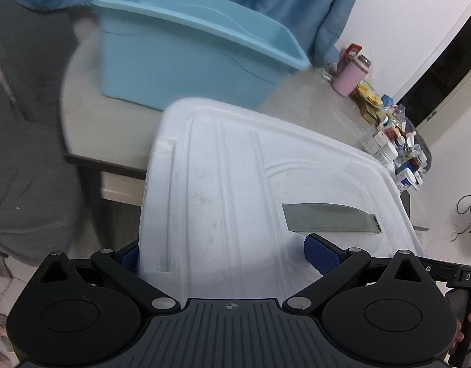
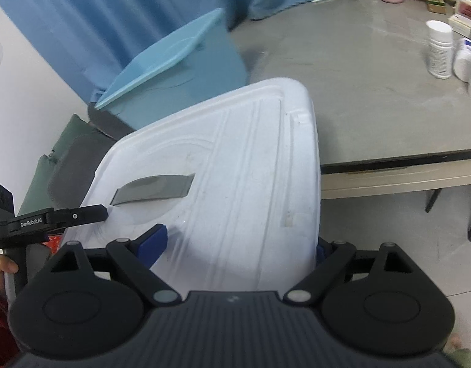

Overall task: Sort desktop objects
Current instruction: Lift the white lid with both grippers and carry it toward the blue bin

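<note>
— What were we holding at that moment?

— A large white plastic lid [image 1: 235,190], ribbed with long raised ridges and scuffed grey in places. It had a curved recessed panel with a grey rectangular slot [image 1: 330,217] cut through it. Both of us had it: our left claw [image 1: 226,257] was spread wide across one end of the lid, with one blue pad [image 1: 322,256] lying on the top face just below the slot and the other pad at the lid's outer side edge. Our right claw [image 2: 235,245] gripped the opposite end the same way, one blue pad [image 2: 152,243] on top and the other mostly hidden behind the lid's edge.

— And where was the lid?

— Up in the air, tilted, its far end overlapping the near edge of the grey table [image 2: 358,92]. Beyond it, on the table, stood a light blue plastic bin [image 1: 186,58], blurred in both views.

— Anything else on the table?

— Along the far right edge we saw a pink tumbler [image 1: 349,78], then a crowd of white bottles [image 1: 388,150] and small packets. From the right wrist view, a white pill bottle [image 2: 439,49] stood near that cluster. A blue curtain [image 2: 97,24] hung behind the table.
</note>
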